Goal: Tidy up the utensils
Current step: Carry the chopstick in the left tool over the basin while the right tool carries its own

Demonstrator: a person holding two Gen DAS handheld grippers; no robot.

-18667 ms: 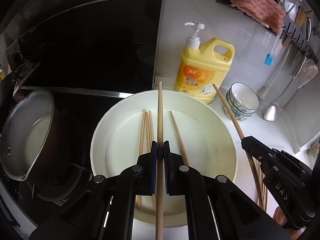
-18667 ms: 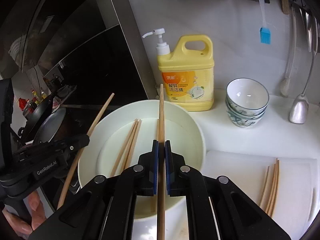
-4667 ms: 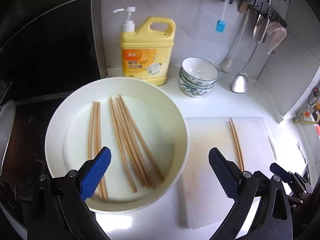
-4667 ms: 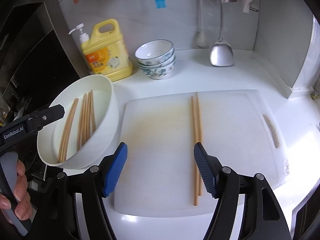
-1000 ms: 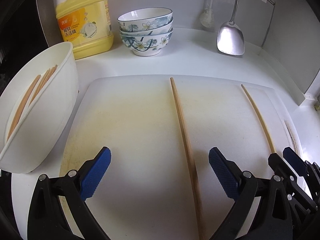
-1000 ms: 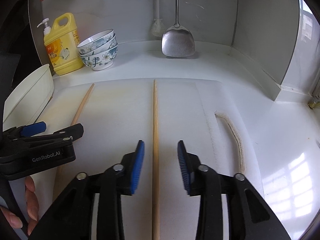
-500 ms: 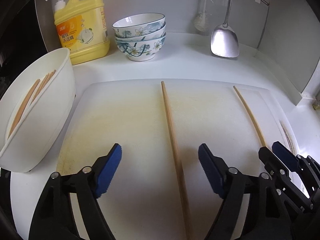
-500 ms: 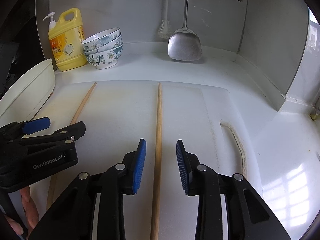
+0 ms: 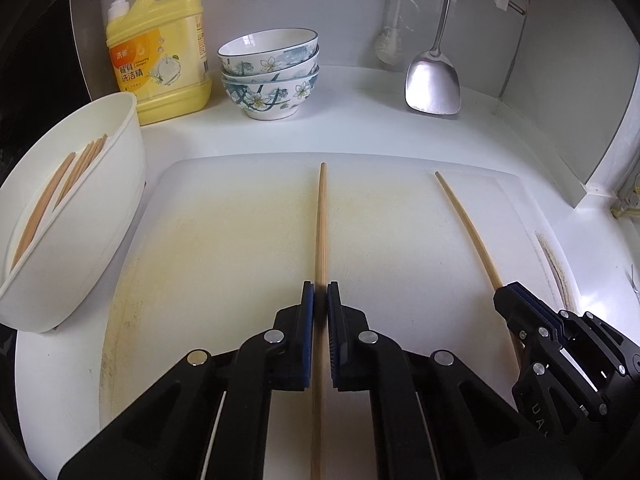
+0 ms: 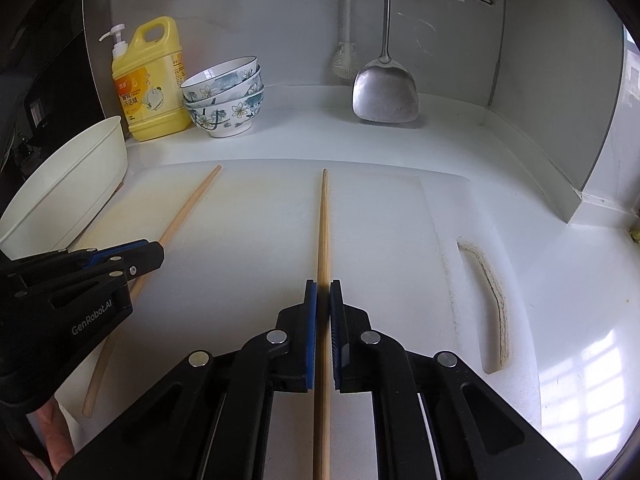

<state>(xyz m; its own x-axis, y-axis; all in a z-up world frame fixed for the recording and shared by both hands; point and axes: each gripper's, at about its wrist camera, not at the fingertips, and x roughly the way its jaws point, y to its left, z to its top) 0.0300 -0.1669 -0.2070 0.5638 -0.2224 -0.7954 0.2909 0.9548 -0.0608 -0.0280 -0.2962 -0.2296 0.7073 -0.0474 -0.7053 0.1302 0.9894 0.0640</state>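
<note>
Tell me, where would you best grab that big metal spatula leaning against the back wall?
Probably by its long thin handle, squeezed from either side above the blade. The metal spatula stands nearly upright, its wide flat blade resting on the counter and too broad for narrow jaws. Both grippers are busy now, each shut on a chopstick.

chopsticks [image 9: 321, 216] on board [image 9: 224, 240] (basin [image 9: 120, 184] left)

Bright daylight, window glare on the glossy countertop [image 10: 592, 364], fisheye bending and dark vignetting at sharp frames' edges.
</note>
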